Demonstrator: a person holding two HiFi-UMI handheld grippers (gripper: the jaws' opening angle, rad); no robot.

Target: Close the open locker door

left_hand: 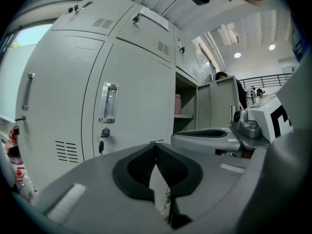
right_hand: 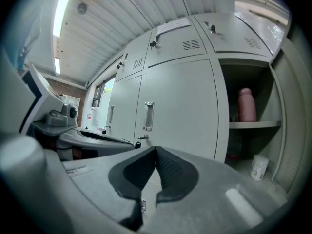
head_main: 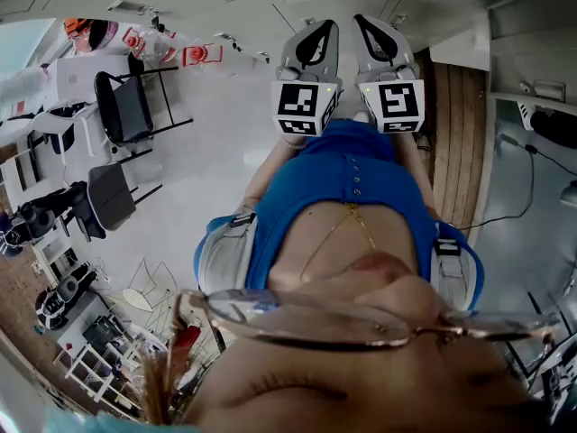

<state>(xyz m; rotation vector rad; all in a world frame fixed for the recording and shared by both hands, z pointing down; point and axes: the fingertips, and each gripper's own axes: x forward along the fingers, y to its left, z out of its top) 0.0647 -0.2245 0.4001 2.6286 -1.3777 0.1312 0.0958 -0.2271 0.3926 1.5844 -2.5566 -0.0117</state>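
A wall of pale grey lockers (left_hand: pixel 126 96) stands in front of me. One locker (right_hand: pixel 248 111) is open, and its door (left_hand: pixel 214 106) swings out toward me. On its shelf (right_hand: pixel 253 125) stands a pink bottle (right_hand: pixel 246 105), with a white container (right_hand: pixel 259 167) below. My left gripper (left_hand: pixel 156 147) is shut and holds nothing, pointing at the closed doors left of the opening. The right gripper (right_hand: pixel 156 150) is also shut and empty, a little short of the open locker. Both are held side by side in the head view, left gripper (head_main: pixel 317 39) and right gripper (head_main: pixel 377 39).
Closed locker doors have metal handles (left_hand: pixel 108 102) and keys in their locks (left_hand: pixel 102 135). Black folding chairs (head_main: pixel 126 106) and shelves of clutter stand off to one side. A cable (head_main: pixel 527 188) trails over the floor on the other side.
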